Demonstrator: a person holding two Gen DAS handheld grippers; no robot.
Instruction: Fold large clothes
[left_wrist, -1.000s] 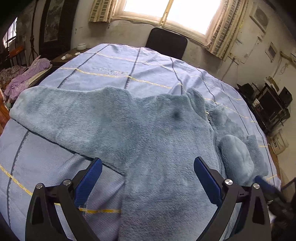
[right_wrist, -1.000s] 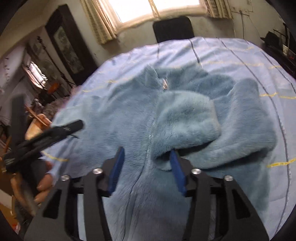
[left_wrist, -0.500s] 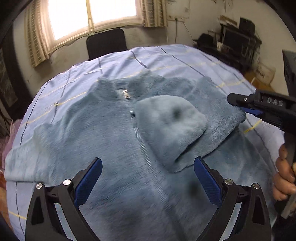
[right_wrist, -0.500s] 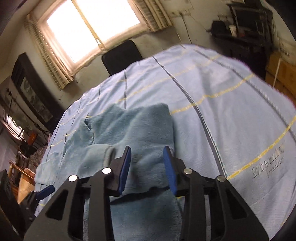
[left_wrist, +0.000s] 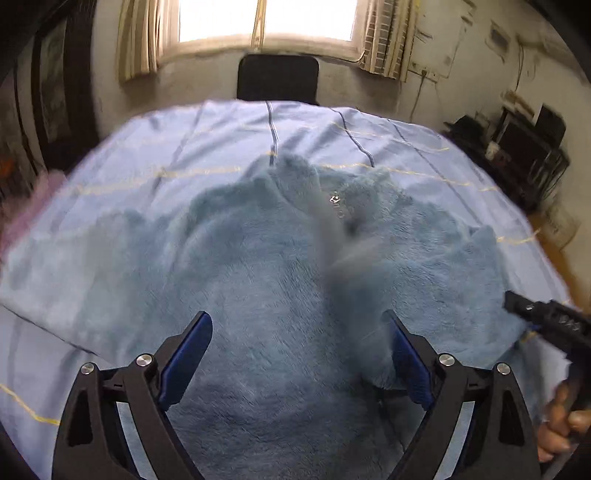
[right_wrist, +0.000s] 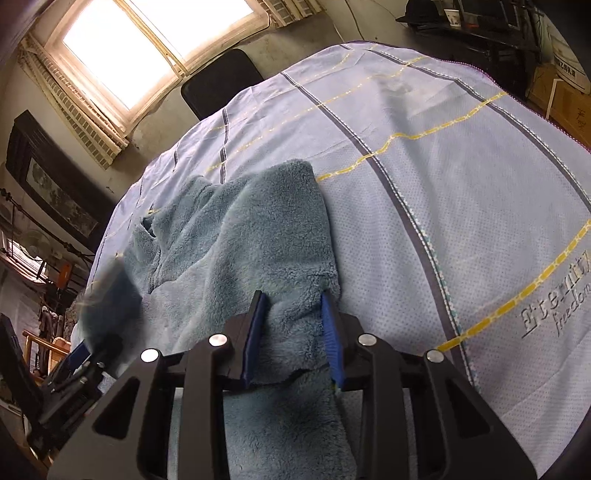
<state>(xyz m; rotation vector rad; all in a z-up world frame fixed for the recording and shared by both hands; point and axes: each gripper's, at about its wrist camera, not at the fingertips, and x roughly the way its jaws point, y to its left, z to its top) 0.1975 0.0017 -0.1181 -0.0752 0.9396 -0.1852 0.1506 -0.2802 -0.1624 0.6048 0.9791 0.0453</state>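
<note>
A fluffy blue fleece jacket lies zip-up on the bed, its collar toward the window. Its right sleeve is folded in over the body; in the left wrist view it is a motion-blurred strip against my right finger pad. My left gripper is open above the jacket's lower body, nothing held firmly. My right gripper is open, its pads straddling the right edge of the folded fleece. The right gripper also shows in the left wrist view, and the left gripper in the right wrist view.
The bed is covered by a light blue sheet with grey and yellow stripes. A black chair stands at the bed's far end under the window. Dark shelves and boxes line the right wall. Pink cloth lies at the left edge.
The left wrist view has swung back to centre on the collar, and the folded sleeve now blurs past its right finger. My right gripper has dropped closer over the jacket's right edge.
</note>
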